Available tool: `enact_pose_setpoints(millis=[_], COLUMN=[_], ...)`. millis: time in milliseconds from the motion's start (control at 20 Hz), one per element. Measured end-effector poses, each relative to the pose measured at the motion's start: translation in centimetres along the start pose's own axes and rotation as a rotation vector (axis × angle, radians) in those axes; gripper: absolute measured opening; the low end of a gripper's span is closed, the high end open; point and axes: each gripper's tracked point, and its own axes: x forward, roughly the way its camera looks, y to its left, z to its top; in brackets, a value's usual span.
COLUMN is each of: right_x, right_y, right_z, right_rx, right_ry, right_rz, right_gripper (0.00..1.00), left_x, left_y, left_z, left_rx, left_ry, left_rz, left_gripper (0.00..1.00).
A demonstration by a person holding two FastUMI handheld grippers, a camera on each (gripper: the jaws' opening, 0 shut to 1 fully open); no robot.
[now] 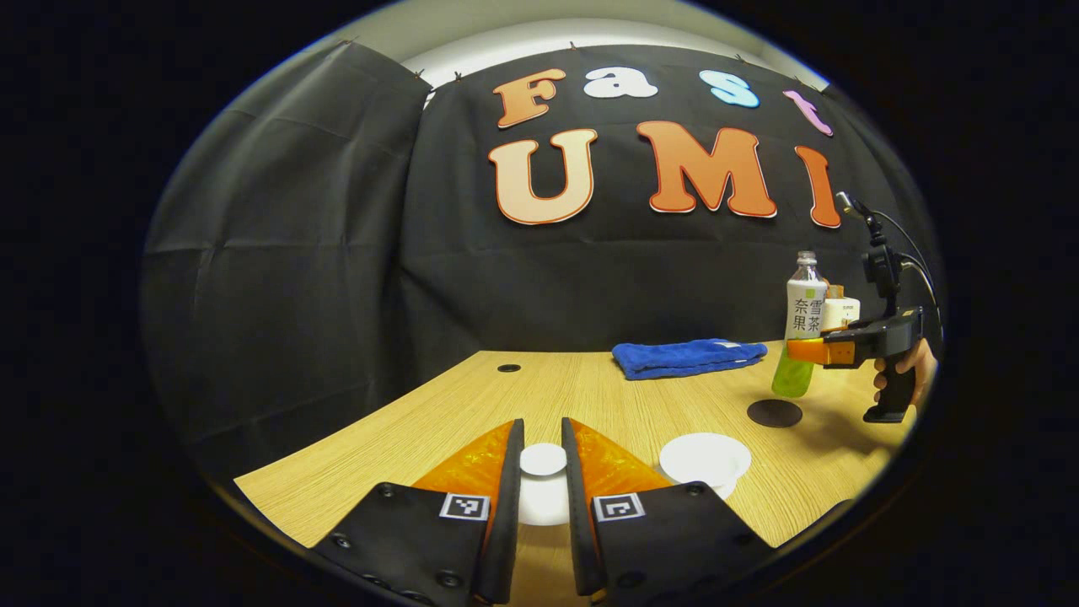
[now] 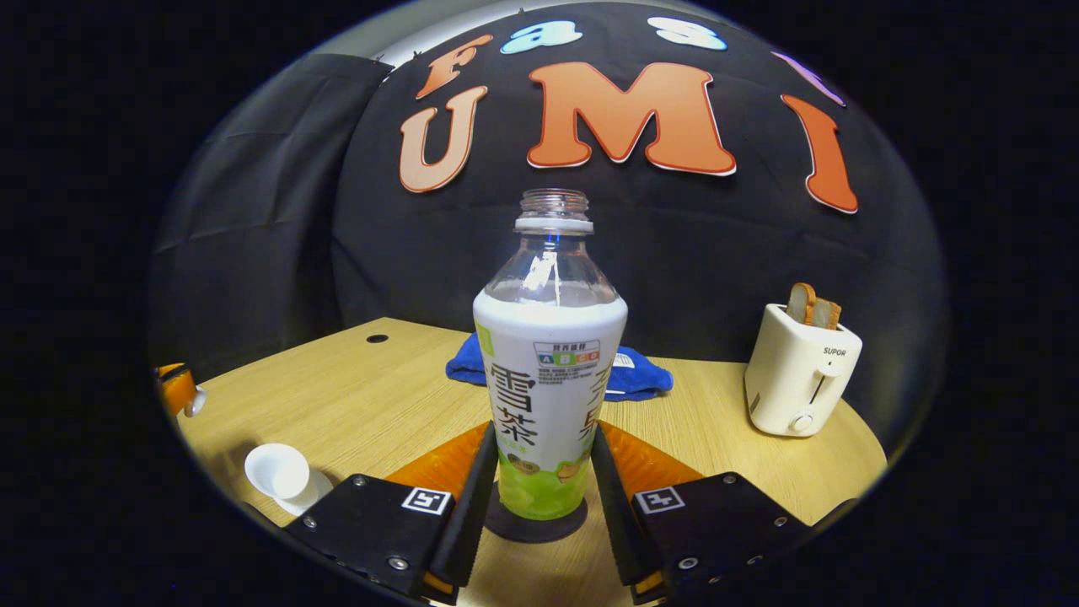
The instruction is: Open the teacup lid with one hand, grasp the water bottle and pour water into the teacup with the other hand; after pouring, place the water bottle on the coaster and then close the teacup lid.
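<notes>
My left gripper (image 1: 542, 426) is shut on the white teacup lid (image 1: 544, 461), holding it by its knob above the table. The open white teacup (image 1: 705, 458) stands just to its right; in the right gripper view the teacup (image 2: 281, 474) sits at the lower left. My right gripper (image 2: 544, 432) is shut on the uncapped water bottle (image 2: 548, 396), upright, with green liquid low in it. The dark round coaster (image 2: 506, 527) lies right under the bottle; I cannot tell if they touch. In the left gripper view the bottle (image 1: 803, 316) stands at the coaster's (image 1: 774, 412) far edge.
A folded blue towel (image 1: 683, 357) lies at the back of the wooden table (image 1: 590, 396). A white toaster (image 2: 799, 379) with bread slices stands at the right rear. A person's hand (image 1: 915, 371) holds the right gripper's handle.
</notes>
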Motion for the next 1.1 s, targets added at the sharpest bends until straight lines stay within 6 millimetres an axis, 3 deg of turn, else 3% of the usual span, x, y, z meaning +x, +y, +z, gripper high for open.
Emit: enact_pose_setpoints(millis=[350, 550, 850, 1100], right_x=[0.8, 0.8, 0.7, -0.5], right_y=[0.8, 0.9, 0.9, 1.3], right_z=[-3.0, -2.9, -3.9, -2.7], right_rx=[0.016, 0.02, 0.028, -0.002], right_ry=[0.065, 0.059, 0.1, 0.05], right_rz=[0.024, 0.029, 0.029, 0.059], right_gripper=[0.65, 0.65, 0.65, 0.72], left_x=[0.3, 0.0, -0.2, -0.2], left_y=[-1.2, -1.9, -5.4, -8.2], left_z=[0.3, -0.1, 0.6, 2.0], left_rx=[0.0, -0.012, -0.025, -0.033], left_ry=[-0.001, 0.005, -0.016, -0.041], left_rz=[-0.023, -0.037, -0.1, -0.153], left_gripper=[0.31, 0.31, 0.3, 0.3])
